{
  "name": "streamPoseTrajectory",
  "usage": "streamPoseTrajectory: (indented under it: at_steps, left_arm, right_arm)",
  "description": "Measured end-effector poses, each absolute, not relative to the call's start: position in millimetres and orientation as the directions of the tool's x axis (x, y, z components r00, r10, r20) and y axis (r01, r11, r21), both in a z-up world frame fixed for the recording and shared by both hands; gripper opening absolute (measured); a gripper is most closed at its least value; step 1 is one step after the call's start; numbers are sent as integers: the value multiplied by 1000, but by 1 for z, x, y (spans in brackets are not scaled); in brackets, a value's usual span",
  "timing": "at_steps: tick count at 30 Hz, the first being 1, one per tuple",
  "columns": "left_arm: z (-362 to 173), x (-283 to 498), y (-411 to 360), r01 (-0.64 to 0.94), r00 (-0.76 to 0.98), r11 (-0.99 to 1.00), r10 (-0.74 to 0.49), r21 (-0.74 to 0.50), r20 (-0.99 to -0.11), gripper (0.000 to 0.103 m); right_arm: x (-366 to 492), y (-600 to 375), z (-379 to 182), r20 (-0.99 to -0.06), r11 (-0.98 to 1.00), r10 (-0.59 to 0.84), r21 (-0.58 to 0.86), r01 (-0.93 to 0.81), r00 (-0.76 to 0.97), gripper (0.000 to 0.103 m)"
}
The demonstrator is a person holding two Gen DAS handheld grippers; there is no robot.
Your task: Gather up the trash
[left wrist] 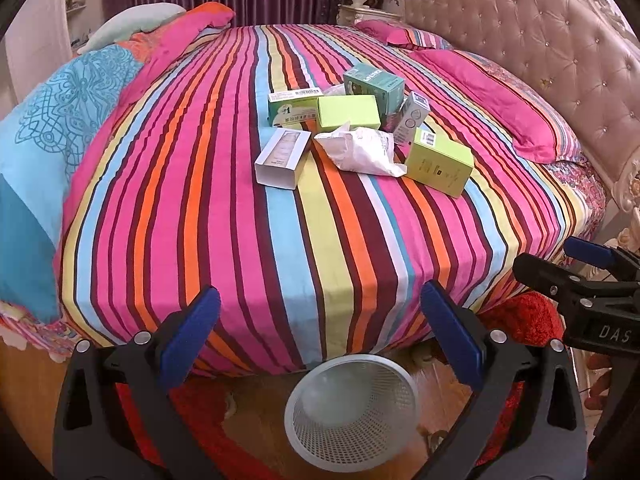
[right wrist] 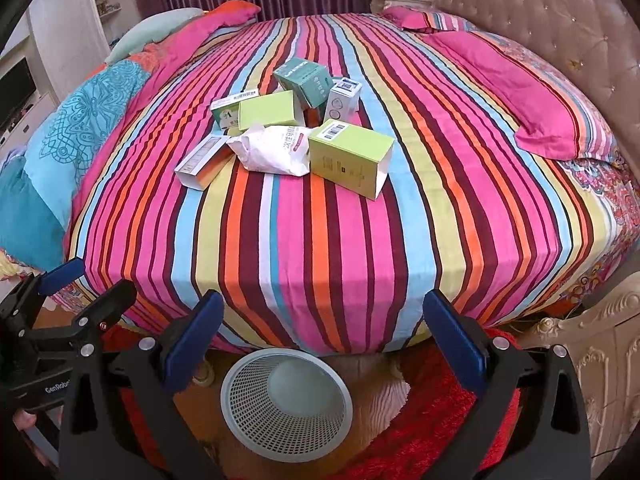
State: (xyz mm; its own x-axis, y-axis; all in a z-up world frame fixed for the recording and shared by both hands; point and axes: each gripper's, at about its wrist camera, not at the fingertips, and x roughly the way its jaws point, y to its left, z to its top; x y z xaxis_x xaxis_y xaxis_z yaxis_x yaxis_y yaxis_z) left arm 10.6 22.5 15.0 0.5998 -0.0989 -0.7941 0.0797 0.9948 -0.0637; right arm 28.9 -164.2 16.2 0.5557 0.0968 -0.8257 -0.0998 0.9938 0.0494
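Left wrist view: we see the trash pile (left wrist: pixel 360 132) mid-bed on the striped sheet (left wrist: pixel 224 208): a teal box (left wrist: pixel 374 86) at the back, a lime box (left wrist: pixel 349 113) in front of it, a bigger lime box (left wrist: pixel 439 162) w/ barcode at right, a white carton (left wrist: pixel 283 158) at left, a crumpled white wrapper (left wrist: pixel 362 152) between them, all touching or overlapping. Our left gripper (left wrist: pixel 320 336) hangs over the near bed edge, jaws spread wide, nothing in them. Sheet between edge and pile is bare. A white mesh bin (left wrist: pixel 352 406) stands on the floor below, btw the fingers. Pink pillow (left wrist: pixel 496 100) and tufted headboard (left wrist: pixel 532 28) at right, well apart from the pile. Right wrist view: same pile (right wrist: pixel 288 136), big lime box (right wrist: pixel 350 158) nearest, wrapper (right wrist: pixel 276 152) just beside it. Our right gripper (right wrist: pixel 320 338) also gapes wide and empty above the bed edge; bin (right wrist: pixel 286 400) under it. Blue quilt (right wrist: pixel 68 128) bunched at left, clear of the boxes.
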Motion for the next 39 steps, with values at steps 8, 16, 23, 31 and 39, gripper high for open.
streamPoseTrajectory:
  at_steps: [8,16,23,31,39]
  left_arm:
    - [18,11,22,77,602,995,-93,-58,-793,97]
    - [20,13,21,74,603,996,-84,-50,-793,97]
    - [18,15,23,73,593,996,-83,-50,-801,97]
    - [15,15,25,57,587,997,-79,-57,-806,97]
    - [14,13,25,56,585,997,-76,-53,-808,97]
  right_arm:
    - [30,-166,18,-822,991,125,80,-105,556,95]
    - [31,-170,16,-828,989,143,107,-97,543,95]
    - [32,-168,19,-816,990,137,92,-109,562,95]
    - [32,-165,16,-826,986,157,97,-137,542,95]
    - [31,-166,17,-825,985,159,99,-139,542,95]
